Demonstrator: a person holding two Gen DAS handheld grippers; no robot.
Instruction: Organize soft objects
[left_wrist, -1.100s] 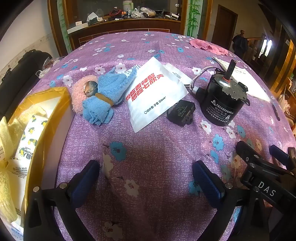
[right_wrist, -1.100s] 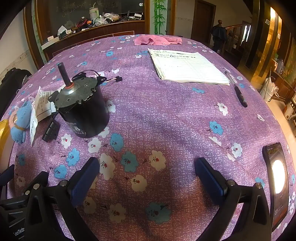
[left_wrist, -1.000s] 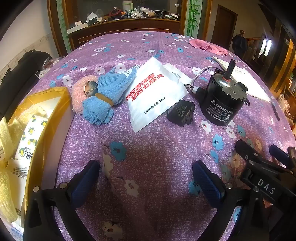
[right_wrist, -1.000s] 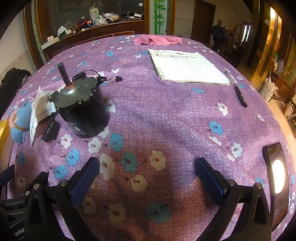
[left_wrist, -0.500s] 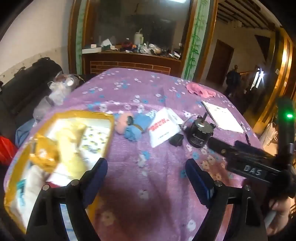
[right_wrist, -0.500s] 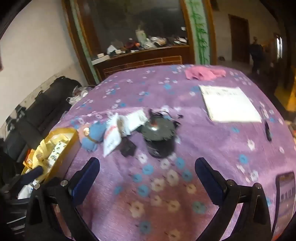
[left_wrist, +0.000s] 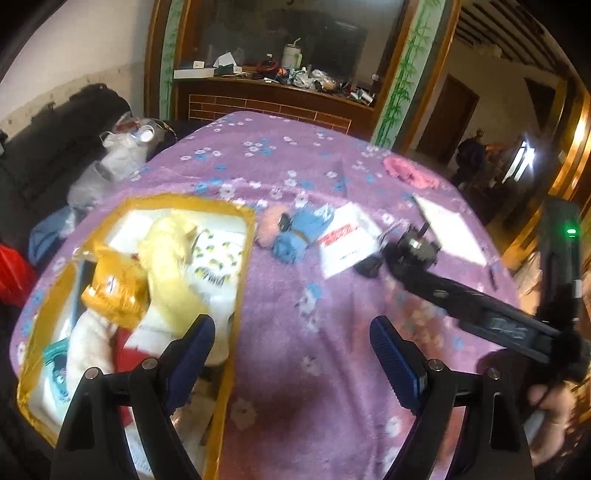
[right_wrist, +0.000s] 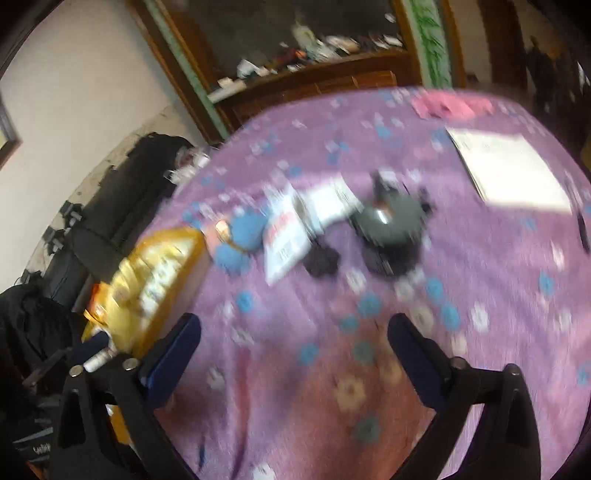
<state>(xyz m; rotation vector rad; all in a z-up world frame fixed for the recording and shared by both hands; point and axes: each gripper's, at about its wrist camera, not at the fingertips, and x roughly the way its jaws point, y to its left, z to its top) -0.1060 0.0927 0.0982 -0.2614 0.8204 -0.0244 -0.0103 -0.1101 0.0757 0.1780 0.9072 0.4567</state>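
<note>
A blue knitted cloth bundle (left_wrist: 295, 236) with a pink fluffy puff (left_wrist: 269, 226) lies on the purple flowered tablecloth (left_wrist: 310, 369), just right of a yellow-rimmed box (left_wrist: 240, 258) holding several soft items. The bundle also shows in the blurred right wrist view (right_wrist: 240, 236), with the box (right_wrist: 166, 266) at left. A pink cloth (left_wrist: 410, 173) lies at the table's far side. My left gripper (left_wrist: 291, 347) is open and empty, high above the table near the box. My right gripper (right_wrist: 293, 339) is open and empty; its body (left_wrist: 480, 306) shows at right in the left view.
A white packet (left_wrist: 343, 243), a small black part (left_wrist: 369, 267) and a black motor (left_wrist: 413, 251) lie mid-table. White papers (right_wrist: 509, 170) and a pen (right_wrist: 583, 229) lie at right. A black bag (left_wrist: 55, 155) stands left of the table.
Both grippers have risen high and pulled back from the table. The left view has swung left over the yellow box. Both stay open.
</note>
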